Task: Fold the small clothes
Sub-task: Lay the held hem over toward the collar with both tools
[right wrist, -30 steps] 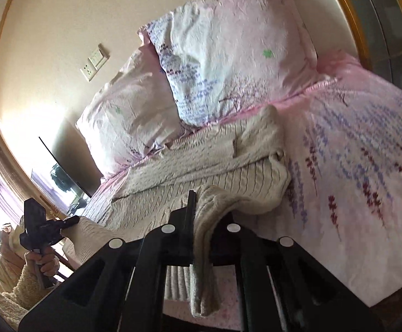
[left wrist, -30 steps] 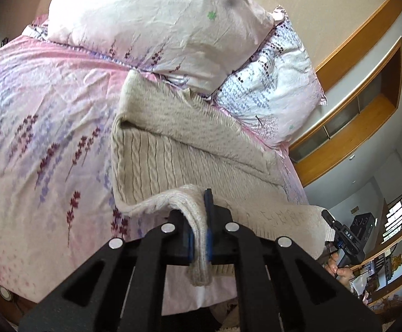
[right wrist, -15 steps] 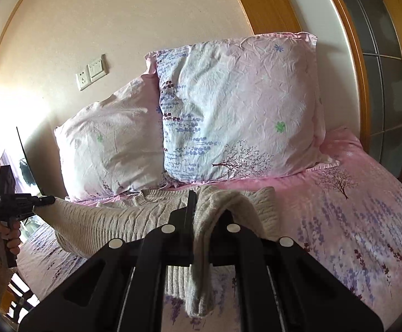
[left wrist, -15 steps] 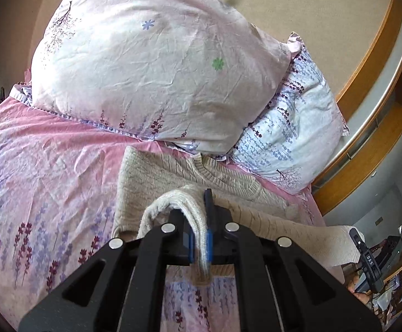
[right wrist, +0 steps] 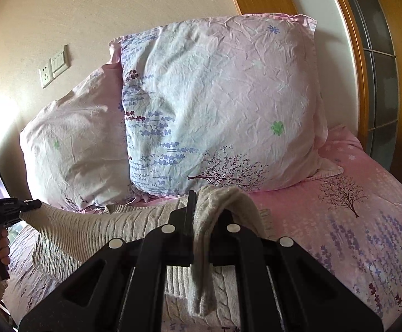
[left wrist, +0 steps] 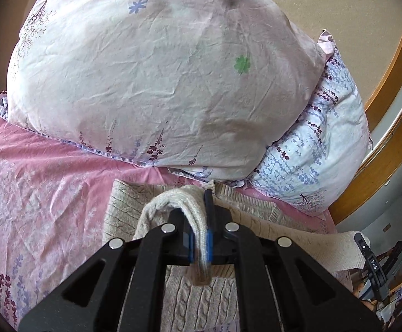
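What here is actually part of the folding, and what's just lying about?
Part of the job:
- beige knit sweater
- left gripper, shut on its edge
- right gripper, shut on another edge

Just there:
- two pillows
- pink bedspread
- wall switch

White letters reading "DAS" run along the black body of the right gripper (left wrist: 372, 265), seen at the lower right edge of the left wrist view. A small pale label on the left gripper (right wrist: 7, 202) is too blurred to read.
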The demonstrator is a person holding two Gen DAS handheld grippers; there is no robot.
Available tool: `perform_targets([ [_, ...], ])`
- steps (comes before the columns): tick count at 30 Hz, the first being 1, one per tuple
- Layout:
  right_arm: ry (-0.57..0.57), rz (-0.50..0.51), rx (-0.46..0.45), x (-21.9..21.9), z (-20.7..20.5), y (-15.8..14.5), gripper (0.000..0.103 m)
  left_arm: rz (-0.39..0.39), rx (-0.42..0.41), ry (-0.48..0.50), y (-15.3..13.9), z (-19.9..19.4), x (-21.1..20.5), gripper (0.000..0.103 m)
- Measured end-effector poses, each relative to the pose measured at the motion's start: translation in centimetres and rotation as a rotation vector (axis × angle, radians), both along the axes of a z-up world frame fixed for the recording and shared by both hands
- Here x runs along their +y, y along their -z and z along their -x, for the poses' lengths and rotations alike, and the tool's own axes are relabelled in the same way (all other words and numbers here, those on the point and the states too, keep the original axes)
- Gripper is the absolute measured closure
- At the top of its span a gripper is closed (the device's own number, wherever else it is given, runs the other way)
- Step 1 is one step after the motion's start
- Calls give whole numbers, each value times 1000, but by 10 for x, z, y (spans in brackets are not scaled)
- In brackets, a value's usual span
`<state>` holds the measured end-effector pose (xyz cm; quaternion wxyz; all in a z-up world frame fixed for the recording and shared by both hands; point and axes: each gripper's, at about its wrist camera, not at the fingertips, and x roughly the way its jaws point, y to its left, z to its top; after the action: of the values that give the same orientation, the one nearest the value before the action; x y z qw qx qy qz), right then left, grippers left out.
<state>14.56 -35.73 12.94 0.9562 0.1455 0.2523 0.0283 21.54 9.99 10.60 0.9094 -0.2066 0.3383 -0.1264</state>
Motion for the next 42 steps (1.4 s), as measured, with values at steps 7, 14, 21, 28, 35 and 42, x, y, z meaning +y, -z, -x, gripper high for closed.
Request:
perform_targets([
  [7, 26, -8, 93, -2, -33, 18, 96, -59, 1, -9, 19, -24, -6, 97],
  [14, 51, -98, 232, -15, -69, 53, 96, -112, 56, -24, 47, -49, -19, 97],
  [21, 45, -154, 355, -24, -88, 78, 95, -58, 167, -37, 75, -66, -16, 96],
  [28, 14, -274, 396, -38, -80, 73, 93, 23, 192, -21, 77, -64, -10, 83],
  [35, -64, -396, 423, -41, -63, 66, 95, 97, 198, -14, 75, -63, -2, 93],
  [42, 70, -559, 358, -66, -89, 73, 89, 136, 222, -79, 76, -77, 6, 91],
])
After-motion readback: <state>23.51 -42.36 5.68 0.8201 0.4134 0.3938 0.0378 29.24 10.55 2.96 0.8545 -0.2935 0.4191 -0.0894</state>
